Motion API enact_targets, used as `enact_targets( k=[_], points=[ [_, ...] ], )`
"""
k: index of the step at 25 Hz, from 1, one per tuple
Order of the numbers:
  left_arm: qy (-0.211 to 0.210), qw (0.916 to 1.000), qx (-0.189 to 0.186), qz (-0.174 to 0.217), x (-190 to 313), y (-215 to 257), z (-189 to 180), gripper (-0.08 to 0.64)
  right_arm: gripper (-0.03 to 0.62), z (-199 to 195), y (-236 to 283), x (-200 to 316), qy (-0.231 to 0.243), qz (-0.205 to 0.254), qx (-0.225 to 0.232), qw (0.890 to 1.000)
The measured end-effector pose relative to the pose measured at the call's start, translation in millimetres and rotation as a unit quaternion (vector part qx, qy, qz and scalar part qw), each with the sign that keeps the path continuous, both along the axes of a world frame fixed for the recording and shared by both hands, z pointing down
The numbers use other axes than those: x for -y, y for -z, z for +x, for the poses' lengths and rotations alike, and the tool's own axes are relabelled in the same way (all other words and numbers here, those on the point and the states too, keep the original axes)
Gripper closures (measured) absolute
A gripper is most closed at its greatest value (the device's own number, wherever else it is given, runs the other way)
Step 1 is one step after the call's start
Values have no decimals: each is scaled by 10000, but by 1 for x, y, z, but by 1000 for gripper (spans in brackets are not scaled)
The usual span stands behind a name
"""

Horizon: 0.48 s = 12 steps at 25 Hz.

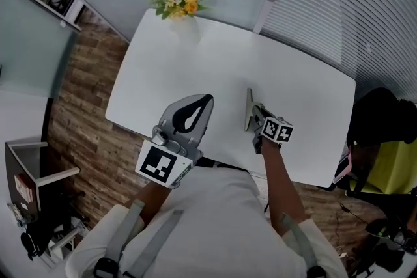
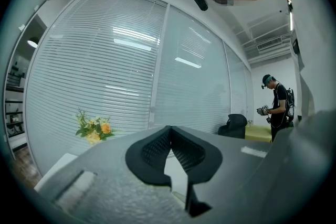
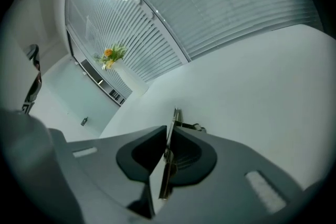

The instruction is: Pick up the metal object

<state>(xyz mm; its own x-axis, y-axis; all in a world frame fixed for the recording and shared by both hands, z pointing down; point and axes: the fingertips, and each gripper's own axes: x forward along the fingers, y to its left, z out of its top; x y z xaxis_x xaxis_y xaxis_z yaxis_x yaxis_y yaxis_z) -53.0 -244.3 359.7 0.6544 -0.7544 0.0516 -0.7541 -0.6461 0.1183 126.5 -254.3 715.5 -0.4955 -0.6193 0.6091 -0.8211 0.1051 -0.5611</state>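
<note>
A white table with rounded corners fills the middle of the head view. It stands on a wood-plank floor, with window blinds running behind its far edge. The person's two arms reach in from the bottom, each hand carrying a gripper over the near side of the table.

The left gripper is the bigger shape in the head view and lies over the table's near edge. In the left gripper view its jaws are clenched, with the tips meeting at a point. Nothing is between them; only the white tabletop shows through the gap behind the tips.

The right gripper sits to the right of it, near the table's near edge and tilted downward. Its marker cube faces the head camera. The right gripper view shows its jaws closed tight on the metal object. This is a thin flat piece held on edge, pinched between the two pads, with its far end sticking out past the tips. In the head view the metal object shows as a narrow pale sliver just left of the gripper, above the white tabletop. I cannot tell whether its lower edge touches the surface.

A small bunch of yellow and orange flowers stands at the table's far corner, well apart from both grippers.
</note>
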Motion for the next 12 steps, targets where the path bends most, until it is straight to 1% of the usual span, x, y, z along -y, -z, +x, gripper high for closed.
enact_targets(
  k=[6, 12],
  points=[
    [-87, 9999, -39, 54, 0, 2, 9, 558, 565, 6, 12, -5, -4, 159, -26, 9999],
    [-180, 9998, -72, 68, -2, 3, 19, 558, 565, 15, 35, -7, -81, 366, -27, 9993]
  ],
)
